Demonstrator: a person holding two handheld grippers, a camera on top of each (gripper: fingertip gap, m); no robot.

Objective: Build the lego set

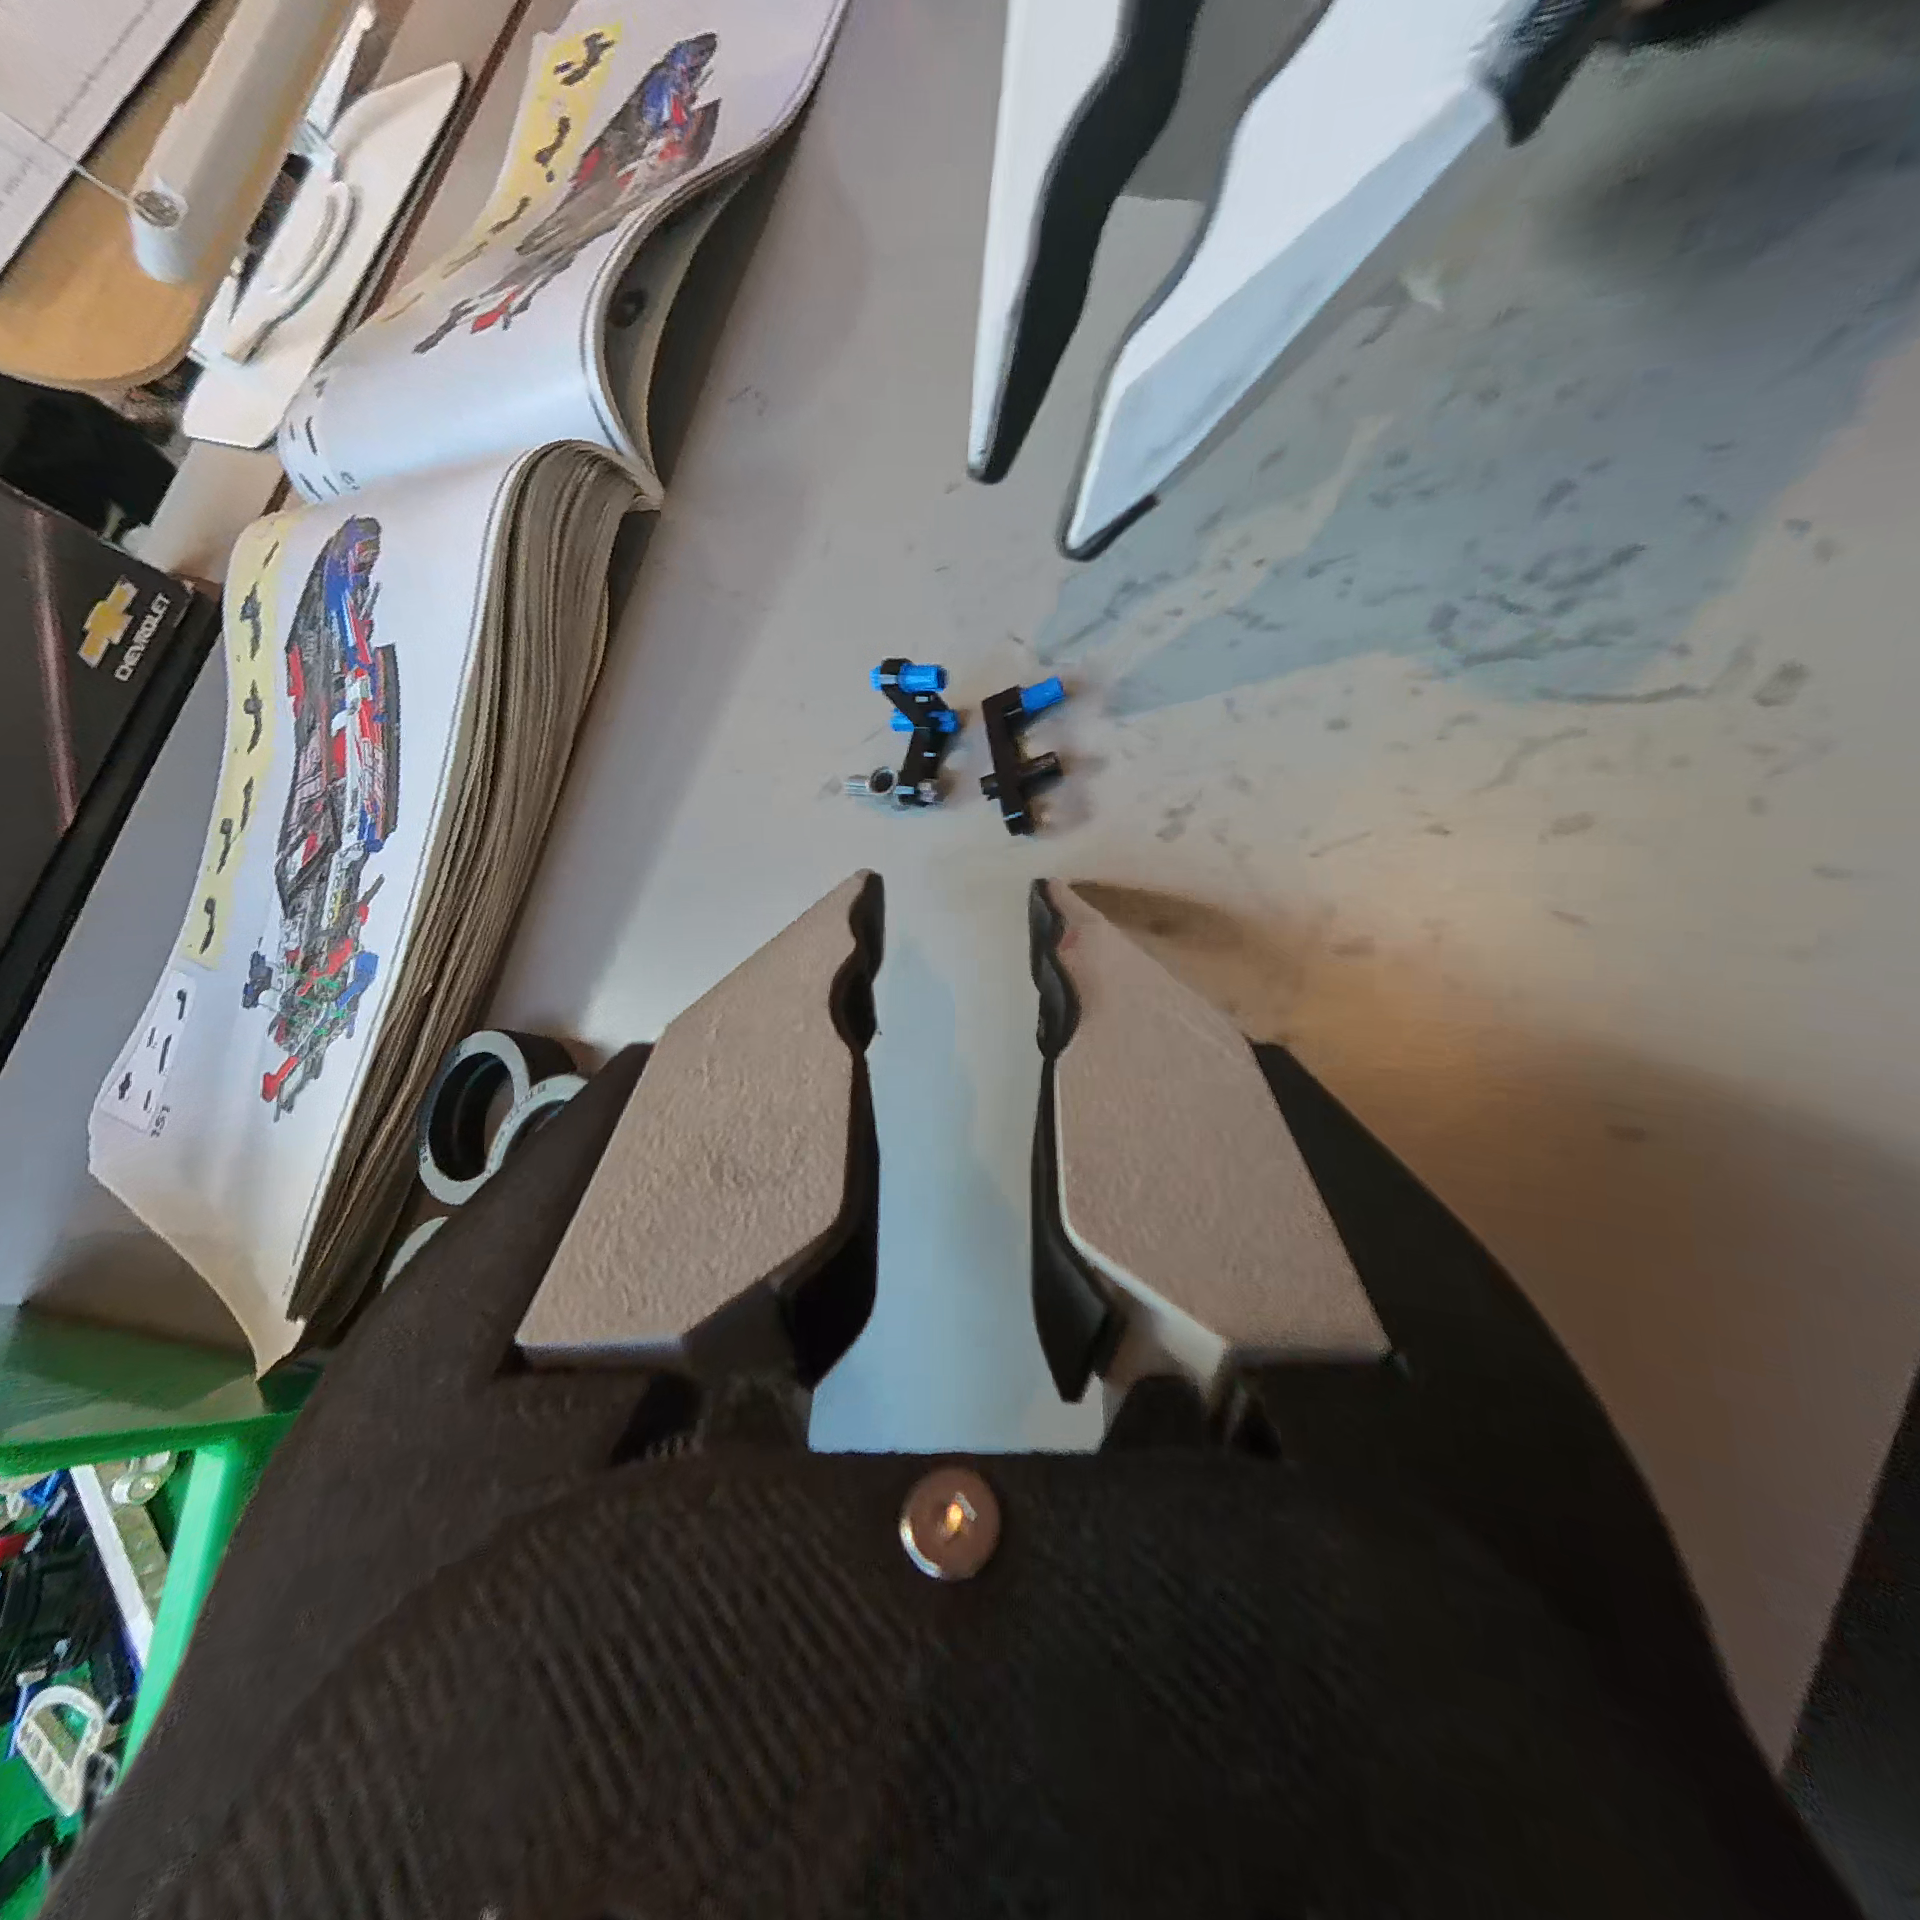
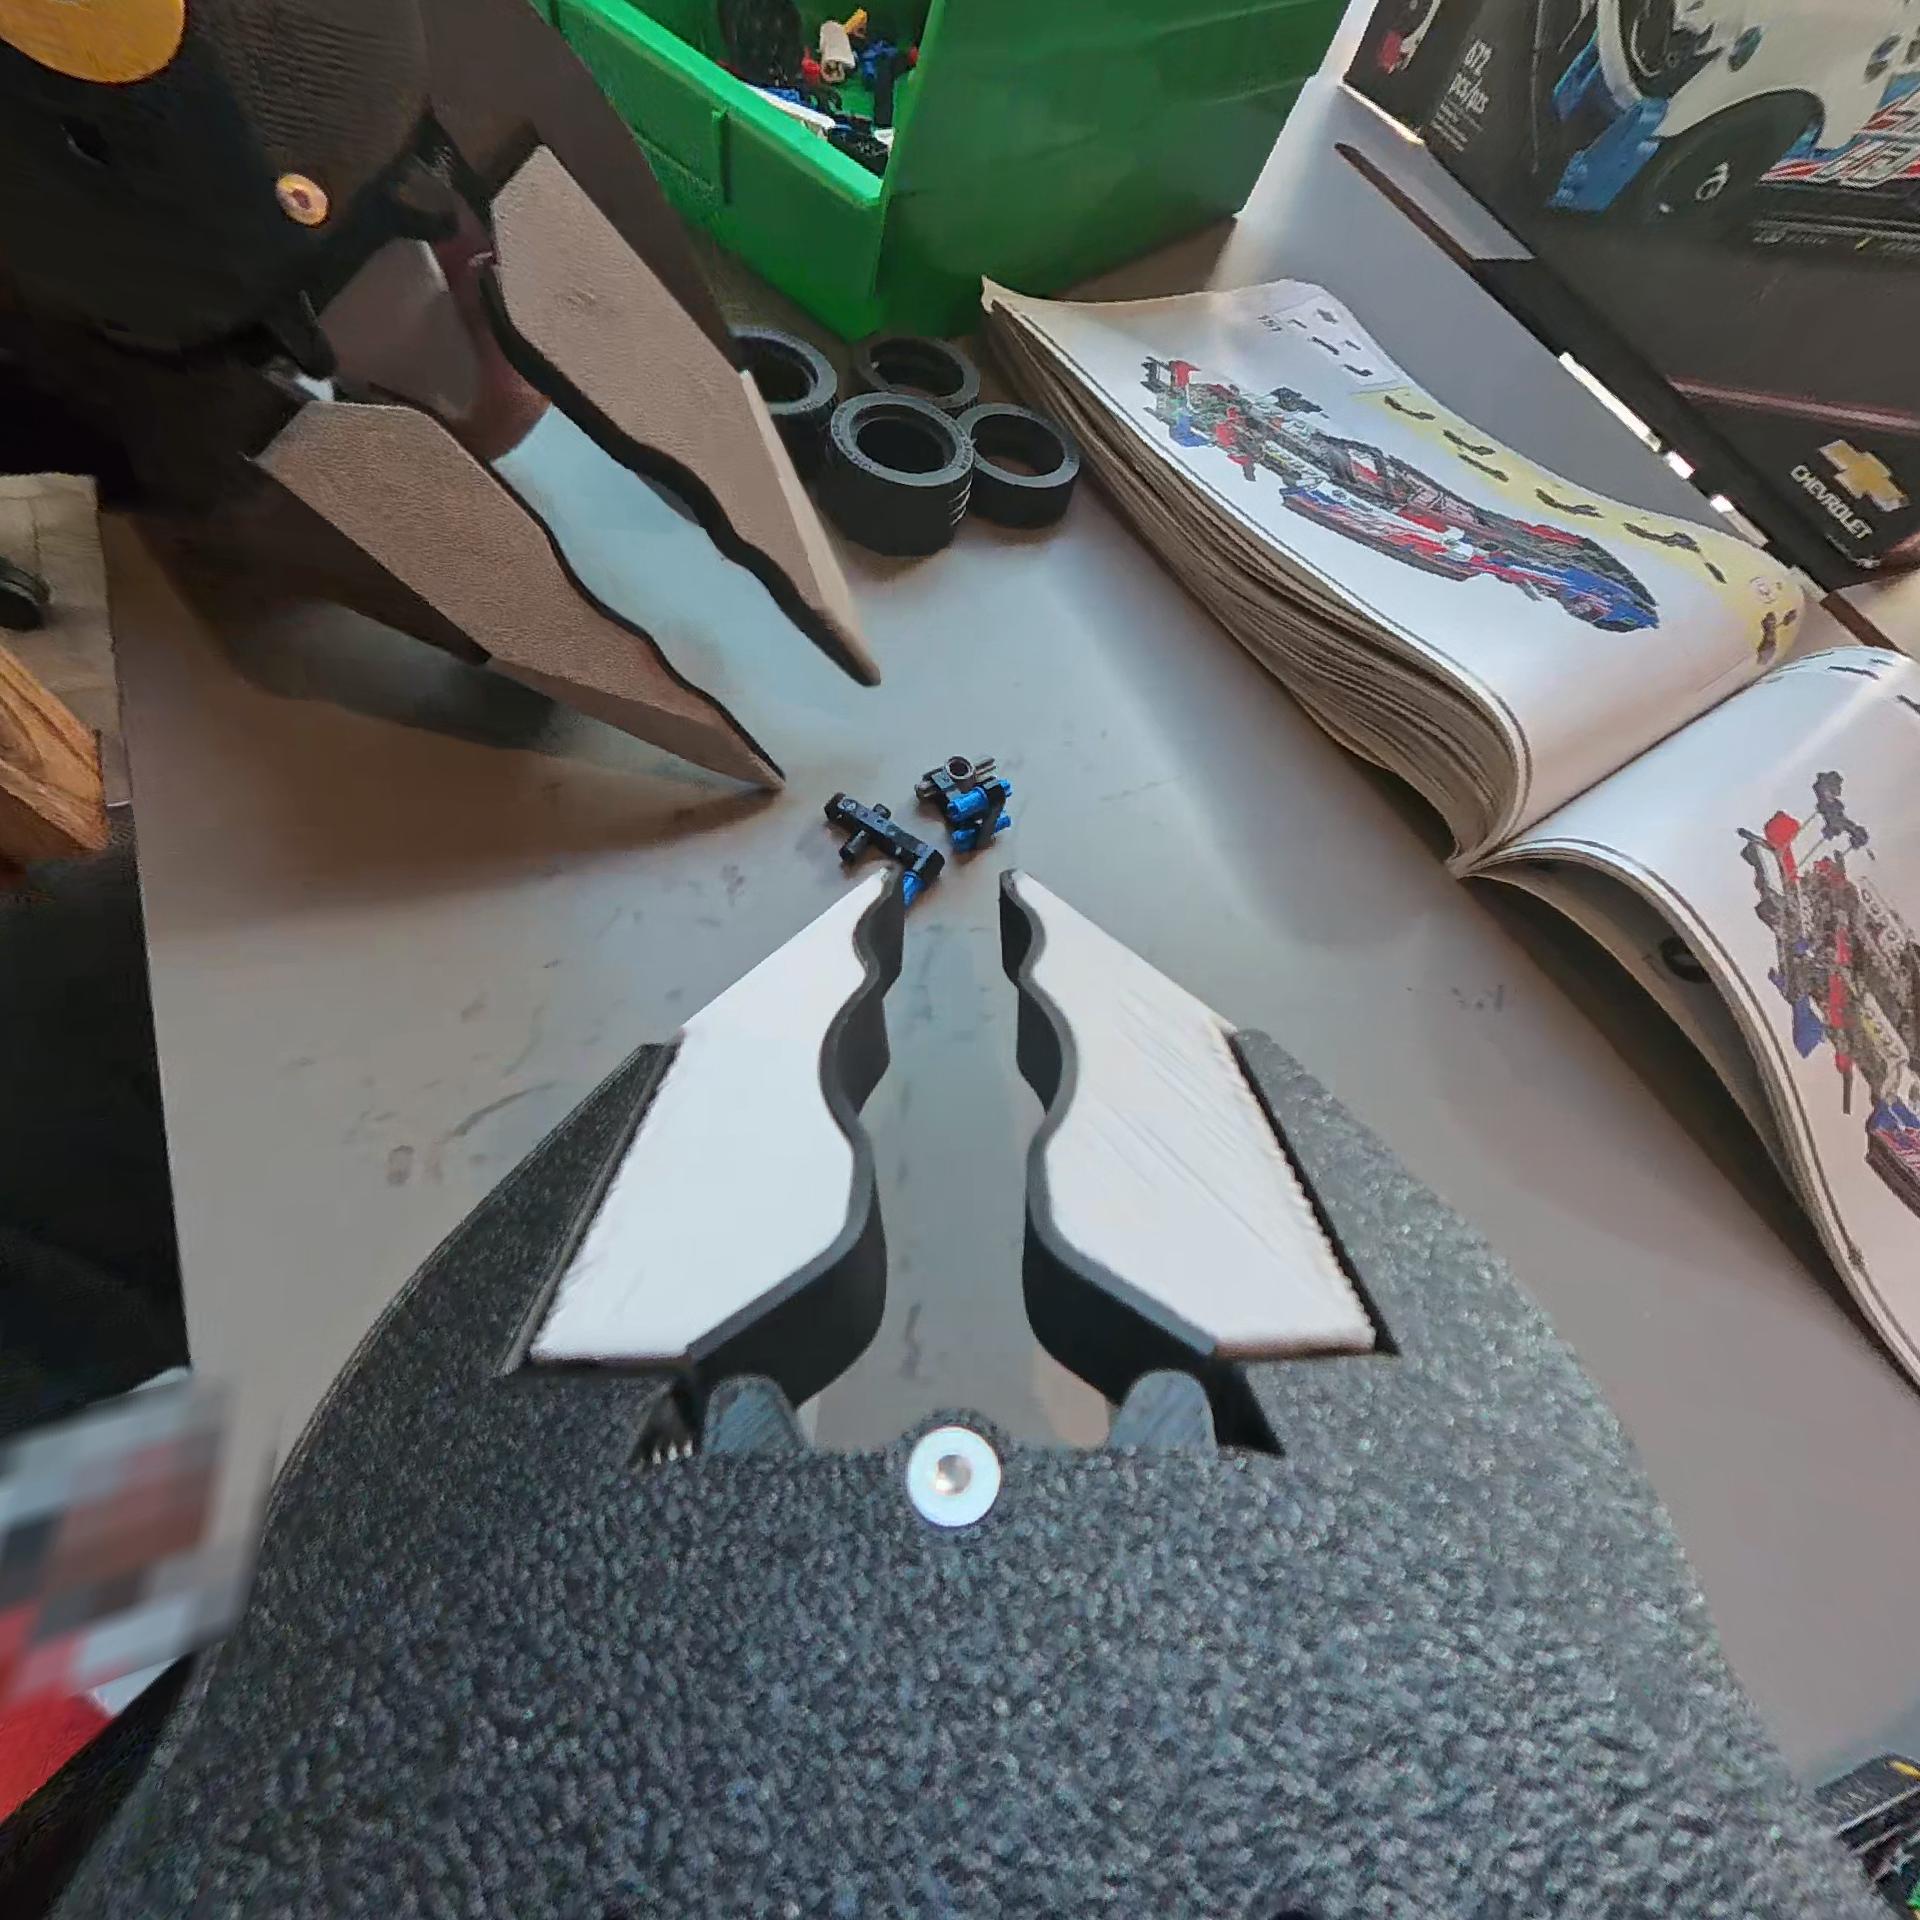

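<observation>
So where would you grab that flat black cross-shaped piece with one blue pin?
The black cross-shaped lego piece lies flat on the grey table. I'd probably pinch across its long bar from above, avoiding the blue pin and side stub. The right hand-held gripper is open nearby.

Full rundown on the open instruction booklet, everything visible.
The instruction booklet is thick, paper, and lies open flat on the grey table, pages fanned at the spine. Both open pages show colour drawings of a car build, with yellow panels of part pictures. It lies beside the black tyres; neither gripper touches it.
</observation>
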